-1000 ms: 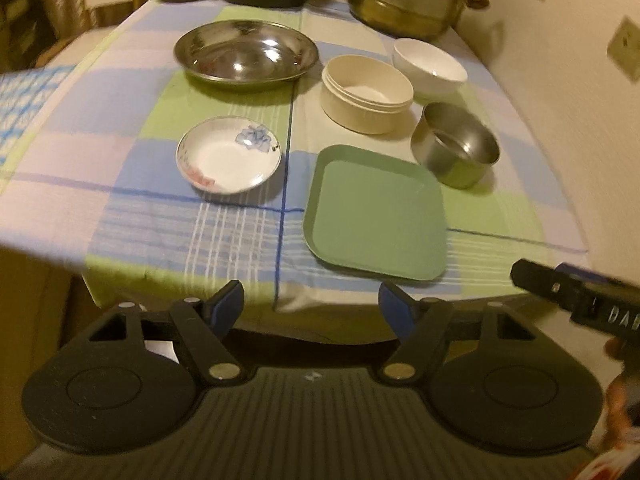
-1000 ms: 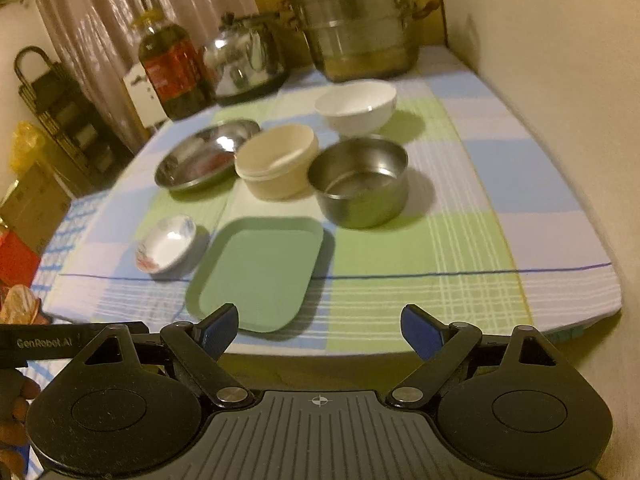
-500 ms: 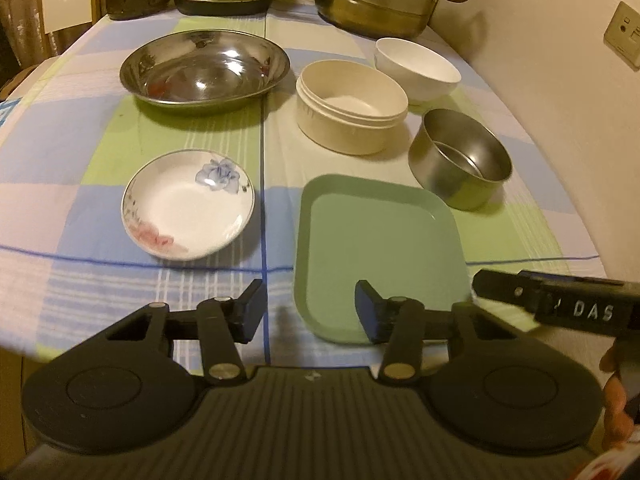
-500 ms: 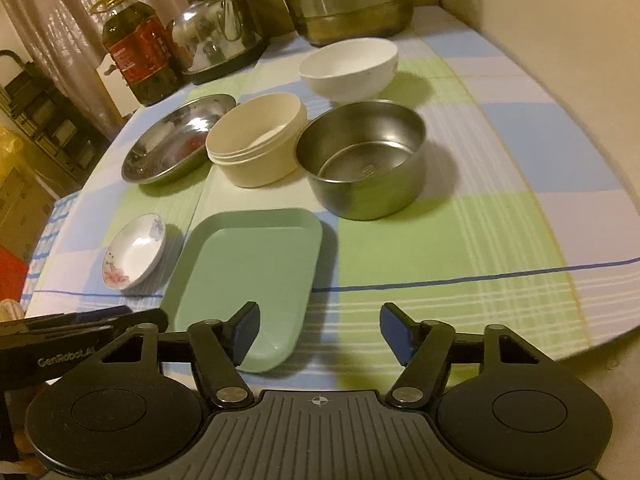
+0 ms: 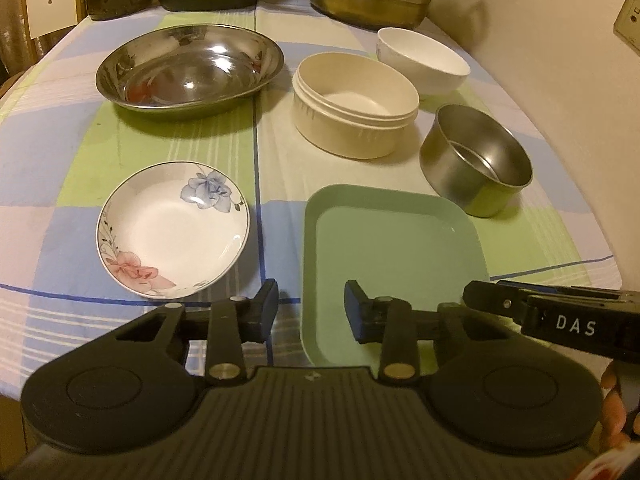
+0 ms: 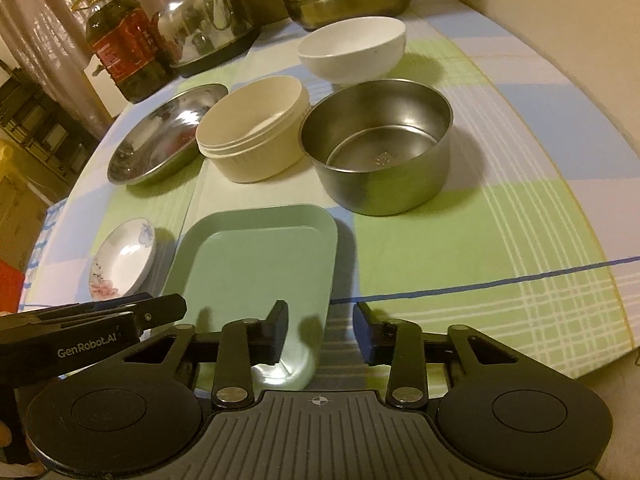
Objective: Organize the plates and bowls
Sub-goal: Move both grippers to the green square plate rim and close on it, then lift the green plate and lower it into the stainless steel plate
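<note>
Tray (image 5: 394, 256), green, lies at 12 o'clock from both claws, its long axis running from 6 toward 12 on the checked cloth (image 5: 60, 208). Left claw (image 5: 310, 308) straddles the near left corner, right claw (image 6: 322, 332) the near right corner; each is equally near. Both sets of jaws are closing with the tray edge between them, pads not yet pressing. Legible writing: "DAS" on the right claw, "GenRobot.AI" on the left
</note>
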### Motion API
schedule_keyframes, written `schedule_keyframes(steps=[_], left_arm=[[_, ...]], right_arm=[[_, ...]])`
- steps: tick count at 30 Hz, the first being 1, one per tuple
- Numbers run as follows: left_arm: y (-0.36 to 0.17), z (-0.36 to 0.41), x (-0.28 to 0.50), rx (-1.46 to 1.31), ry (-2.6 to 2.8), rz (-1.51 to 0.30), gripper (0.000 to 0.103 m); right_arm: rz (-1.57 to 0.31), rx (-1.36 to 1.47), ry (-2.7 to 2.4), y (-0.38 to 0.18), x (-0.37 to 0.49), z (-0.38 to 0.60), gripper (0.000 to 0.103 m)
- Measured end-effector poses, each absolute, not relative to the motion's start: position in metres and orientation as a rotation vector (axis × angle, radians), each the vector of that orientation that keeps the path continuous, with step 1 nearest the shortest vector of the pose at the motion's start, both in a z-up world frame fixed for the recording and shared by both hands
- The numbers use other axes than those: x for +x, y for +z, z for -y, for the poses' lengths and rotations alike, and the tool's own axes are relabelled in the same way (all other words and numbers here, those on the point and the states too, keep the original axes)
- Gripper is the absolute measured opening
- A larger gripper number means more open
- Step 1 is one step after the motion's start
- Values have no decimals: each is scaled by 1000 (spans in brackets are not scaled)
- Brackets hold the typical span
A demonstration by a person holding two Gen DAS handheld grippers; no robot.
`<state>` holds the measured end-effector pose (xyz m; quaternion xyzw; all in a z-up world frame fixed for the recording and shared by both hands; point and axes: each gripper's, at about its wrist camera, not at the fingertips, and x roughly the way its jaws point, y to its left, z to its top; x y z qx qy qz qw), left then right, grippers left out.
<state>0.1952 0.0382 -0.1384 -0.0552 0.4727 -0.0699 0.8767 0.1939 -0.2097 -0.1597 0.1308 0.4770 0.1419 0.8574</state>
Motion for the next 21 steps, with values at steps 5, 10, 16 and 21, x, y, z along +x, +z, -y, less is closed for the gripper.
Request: schedule_keyframes(steps=[5,10,16,21], left_arm=[[-142,-39,196,-132,-147,-994,22],[-142,-37,193,-134,-149,-987,15],[-137,-31,183,-121,-133,-964,13],[-129,-30,174,-139,-108,-934,13]], right_arm=[[-993,261,299,-161,194,207,26],[-994,245,307,-163,194,206,10],[-989,220,316,-163,194,208,6],[-965,215,341,-155,193,210,6]])
